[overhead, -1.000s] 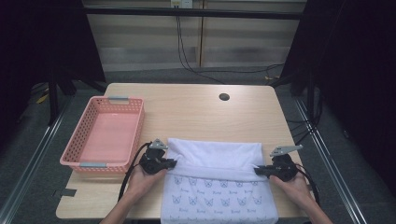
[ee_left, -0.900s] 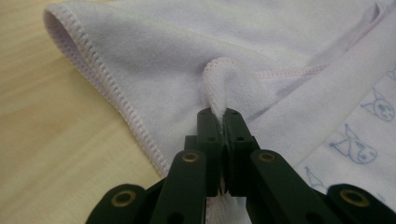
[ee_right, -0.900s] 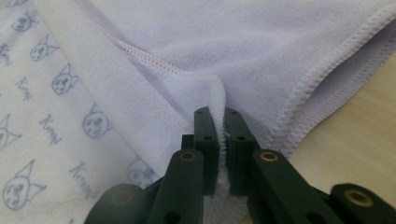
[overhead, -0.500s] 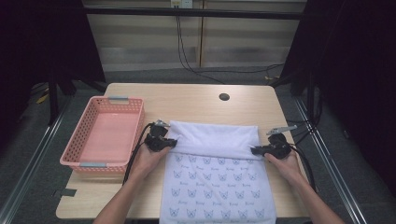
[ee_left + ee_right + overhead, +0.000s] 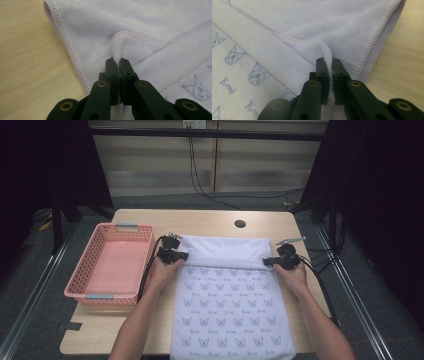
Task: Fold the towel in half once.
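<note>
The left gripper [image 5: 117,62] had its jaws pressed together on a bunched bit of hem of the towel [image 5: 231,305], the pink-stitched edge rising out of the pinch at the centre of the left gripper view. The right gripper [image 5: 329,62] was doing the same on its own corner, a thin ridge of white terry squeezed between its black jaws (very little cloth in either bite, from where I stood).

In the high view the left gripper [image 5: 172,255] sat at centre-left and the right gripper [image 5: 281,262] at centre-right, each at one end of a folded band of plain white cloth that ran across the middle of the frame. Below that band the printed side of the towel, with its small cat faces, stretched down to the bottom edge and hung over the near edge of the table [image 5: 210,220]. A pink basket [image 5: 114,265] stood at the left of the frame, just beside the left gripper and empty. A small dark hole [image 5: 240,224] in the tabletop showed above the towel.

The risk I saw was a slip: with so little hem caught, an uneven pull between the hands could have tugged one corner free, and the fold would have skewed or dropped. The overhanging part might also have dragged the cloth back.
</note>
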Tool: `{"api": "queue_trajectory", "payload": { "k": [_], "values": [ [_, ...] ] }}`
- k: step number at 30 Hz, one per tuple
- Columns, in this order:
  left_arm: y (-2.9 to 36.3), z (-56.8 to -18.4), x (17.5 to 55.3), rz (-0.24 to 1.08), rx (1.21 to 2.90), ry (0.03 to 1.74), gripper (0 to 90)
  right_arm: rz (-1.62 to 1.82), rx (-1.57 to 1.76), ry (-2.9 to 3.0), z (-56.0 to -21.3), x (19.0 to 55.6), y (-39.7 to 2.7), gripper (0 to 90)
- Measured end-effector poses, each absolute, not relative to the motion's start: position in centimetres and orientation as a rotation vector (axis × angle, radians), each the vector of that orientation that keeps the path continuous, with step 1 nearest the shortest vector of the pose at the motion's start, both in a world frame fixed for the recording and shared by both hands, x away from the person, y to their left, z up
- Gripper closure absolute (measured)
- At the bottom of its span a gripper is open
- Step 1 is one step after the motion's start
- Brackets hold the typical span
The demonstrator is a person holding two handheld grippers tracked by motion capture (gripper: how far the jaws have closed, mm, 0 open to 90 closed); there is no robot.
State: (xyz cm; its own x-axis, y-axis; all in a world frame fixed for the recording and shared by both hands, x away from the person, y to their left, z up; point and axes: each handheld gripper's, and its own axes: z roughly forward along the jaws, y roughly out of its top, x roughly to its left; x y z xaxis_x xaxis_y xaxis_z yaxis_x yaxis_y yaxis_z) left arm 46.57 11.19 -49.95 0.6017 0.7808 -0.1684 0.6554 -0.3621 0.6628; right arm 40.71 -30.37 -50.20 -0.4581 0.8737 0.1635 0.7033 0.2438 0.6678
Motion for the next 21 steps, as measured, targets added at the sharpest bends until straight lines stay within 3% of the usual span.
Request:
{"api": "queue_trajectory", "payload": {
  "k": [5,13,21],
  "values": [
    [11.2,-50.1,48.5,0.242,2.100,1.150,87.5,0.968,1.501,2.223,-50.2,42.6,-29.5,86.4],
    [11.3,-49.4,48.5,0.216,2.096,1.144,87.5,0.996,1.530,2.191,-50.2,43.4,-29.5,86.4],
    [12.4,-43.1,46.2,0.266,1.994,0.998,87.1,1.206,1.449,2.107,-45.2,42.4,-31.6,86.3]
  ]
}}
